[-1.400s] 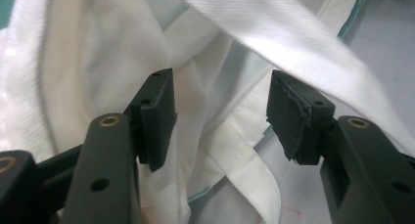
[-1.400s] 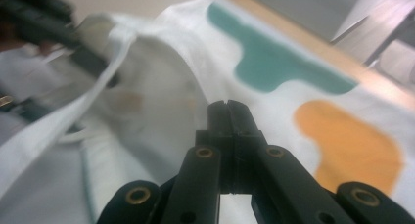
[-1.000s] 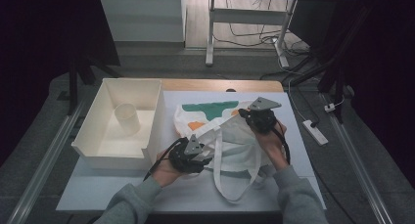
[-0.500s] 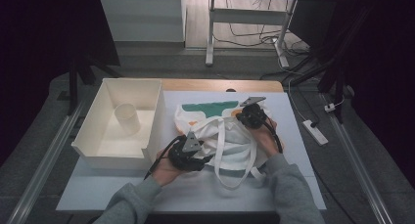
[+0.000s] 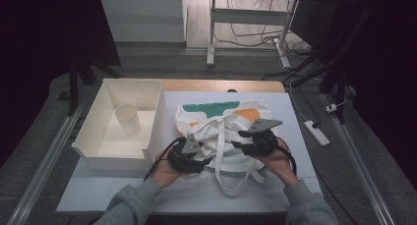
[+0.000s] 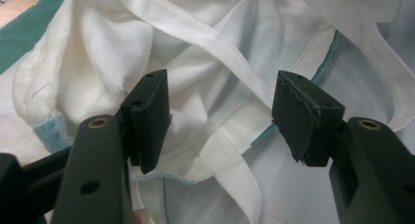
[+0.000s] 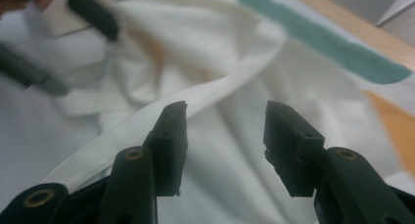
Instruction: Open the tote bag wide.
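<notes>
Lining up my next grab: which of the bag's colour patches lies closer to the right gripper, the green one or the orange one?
The orange patch. It lies on the bag just beyond the right gripper, while the green patch runs along the bag's far edge, farther off towards the box.

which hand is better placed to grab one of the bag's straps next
Left, probably. The left tongs stand open right over the tote bag, with a strap crossing between the pads. The right tongs, jaws just opened, hang over plain cloth, with a strap beside one pad.

no words, labels, brands or numbers can be read; the cloth bag (image 5: 223,124) at frame centre bears plain green and orange shapes.
</notes>
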A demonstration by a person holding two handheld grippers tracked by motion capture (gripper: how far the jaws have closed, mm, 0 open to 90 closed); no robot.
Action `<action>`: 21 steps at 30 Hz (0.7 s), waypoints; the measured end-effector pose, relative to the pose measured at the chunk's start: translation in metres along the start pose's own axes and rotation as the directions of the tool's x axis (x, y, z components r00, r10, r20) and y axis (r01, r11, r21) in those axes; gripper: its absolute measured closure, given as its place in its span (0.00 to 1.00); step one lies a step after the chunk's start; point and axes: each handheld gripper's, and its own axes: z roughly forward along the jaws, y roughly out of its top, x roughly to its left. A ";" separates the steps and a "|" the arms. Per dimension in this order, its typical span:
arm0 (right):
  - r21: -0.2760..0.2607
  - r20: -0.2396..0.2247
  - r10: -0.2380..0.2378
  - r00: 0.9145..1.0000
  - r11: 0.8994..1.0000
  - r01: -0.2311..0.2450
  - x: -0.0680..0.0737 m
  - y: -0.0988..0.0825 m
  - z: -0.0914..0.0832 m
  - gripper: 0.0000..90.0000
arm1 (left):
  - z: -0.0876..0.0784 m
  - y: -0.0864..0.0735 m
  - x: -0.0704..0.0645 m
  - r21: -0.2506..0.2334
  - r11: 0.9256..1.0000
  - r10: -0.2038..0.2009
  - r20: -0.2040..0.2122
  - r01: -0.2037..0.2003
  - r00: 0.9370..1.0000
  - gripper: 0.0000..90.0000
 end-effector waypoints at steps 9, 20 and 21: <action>0.141 -0.018 -0.056 0.998 0.988 0.058 0.013 -0.016 0.025 0.55 | -0.008 -0.002 -0.001 -0.014 1.000 -0.003 -0.007 0.003 1.000 0.42; 0.230 0.049 -0.171 0.984 0.961 0.156 0.022 -0.025 0.049 0.97 | -0.015 0.003 -0.001 -0.048 0.999 -0.008 -0.009 0.008 1.000 0.43; 0.227 0.045 -0.168 0.985 0.962 0.154 0.023 -0.025 0.048 0.98 | -0.016 0.005 0.000 -0.058 0.998 -0.009 -0.009 0.009 1.000 0.43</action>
